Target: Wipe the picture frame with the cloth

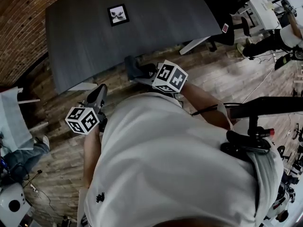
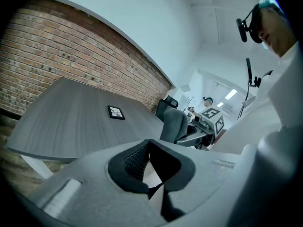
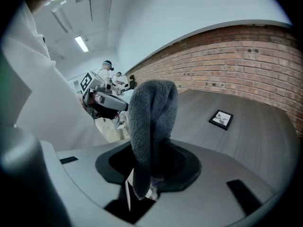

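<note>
Presently, the right gripper [image 3: 154, 167] fingers pinch the grey cloth [image 3: 151, 117], which stands up between them. The left gripper [image 2: 149, 145] fingers are pressed together, empty. The picture frame [image 1: 118, 14] lies flat on the tabletop [image 1: 161, 27], well ahead of both fingertips.

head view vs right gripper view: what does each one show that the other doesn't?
Head view only: the left gripper with its marker cube, seen from above.
Right gripper view only: the grey cloth standing upright, pinched between the jaws of the right gripper, and the ceiling lights.
Both: the picture frame lying flat on the grey table, with nothing touching it, and the brick wall.
</note>
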